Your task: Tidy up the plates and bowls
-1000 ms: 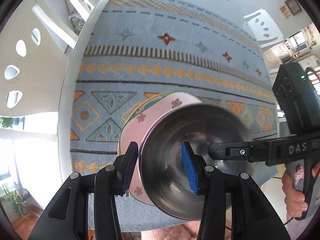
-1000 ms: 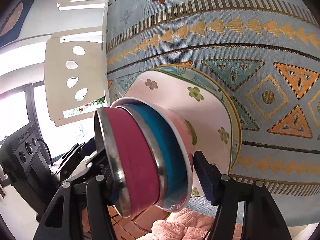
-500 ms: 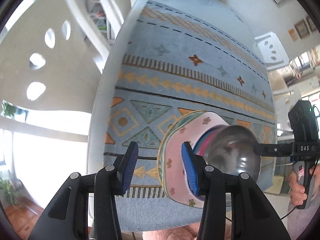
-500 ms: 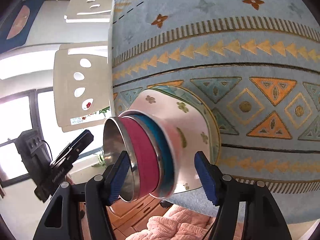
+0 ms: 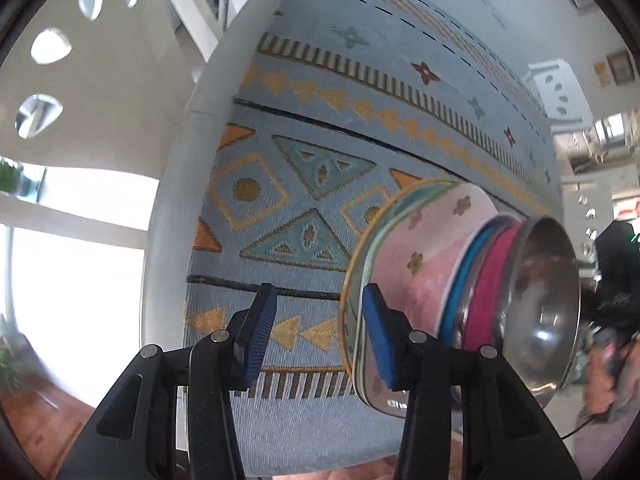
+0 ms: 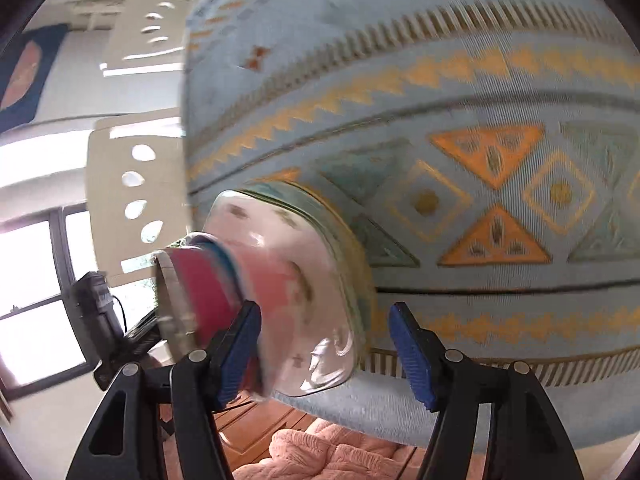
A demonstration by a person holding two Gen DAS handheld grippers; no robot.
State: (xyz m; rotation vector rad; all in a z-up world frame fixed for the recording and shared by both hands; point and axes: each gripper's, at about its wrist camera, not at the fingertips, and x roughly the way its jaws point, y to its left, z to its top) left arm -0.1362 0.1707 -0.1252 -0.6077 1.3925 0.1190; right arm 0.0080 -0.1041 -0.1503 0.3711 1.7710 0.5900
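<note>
Moments earlier, both grippers bracketed the nested bowls (image 5: 516, 300); now the left gripper (image 5: 316, 336) and right gripper (image 6: 324, 352) have backed off, jaws spread and empty. Stacking looks finished: steel, red and blue bowls sit on the pink floral plate (image 6: 288, 240) near the patterned tablecloth's (image 5: 320, 120) front edge. Both grippers hover low and level beside the stack.
</note>
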